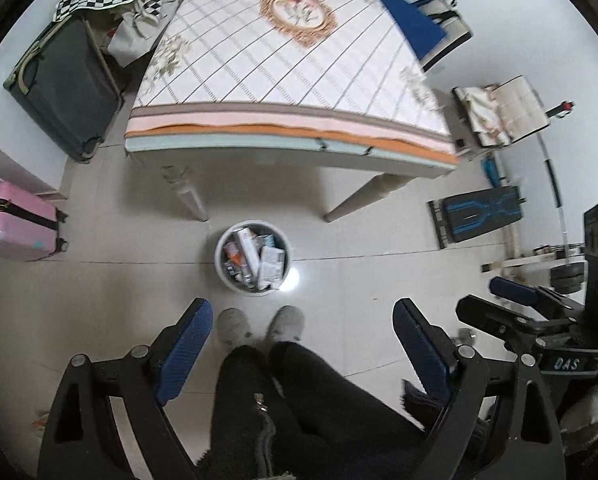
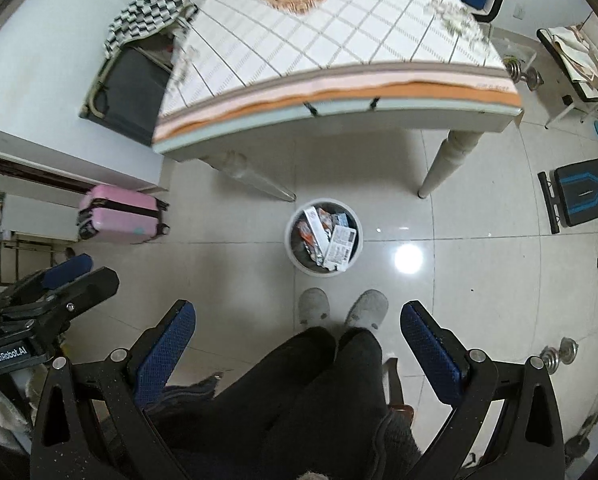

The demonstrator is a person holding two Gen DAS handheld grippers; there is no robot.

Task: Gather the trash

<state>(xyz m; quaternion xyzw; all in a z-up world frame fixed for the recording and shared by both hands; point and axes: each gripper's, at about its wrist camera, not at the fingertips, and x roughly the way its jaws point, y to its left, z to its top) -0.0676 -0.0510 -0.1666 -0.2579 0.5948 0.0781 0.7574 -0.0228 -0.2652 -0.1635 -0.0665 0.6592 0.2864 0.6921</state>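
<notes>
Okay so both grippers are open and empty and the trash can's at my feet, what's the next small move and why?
Probably hold off on reaching and sweep the cameras around the floor for loose trash. Both the left gripper and right gripper are open and hold nothing, the trash can in front of the slippers already holds boxes and wrappers, and no stray litter shows on the tiles nearby or the table.

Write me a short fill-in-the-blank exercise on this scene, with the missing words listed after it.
1. The round trash bin stands on the tiled ____.
2. The left claw and the right claw are both ____, holding nothing.
3. The suitcase by the wall is ____ in colour.
4. The bin sits just in front of the table, which is covered with a patterned ____.

Missing words: floor; open; pink; tablecloth
</notes>
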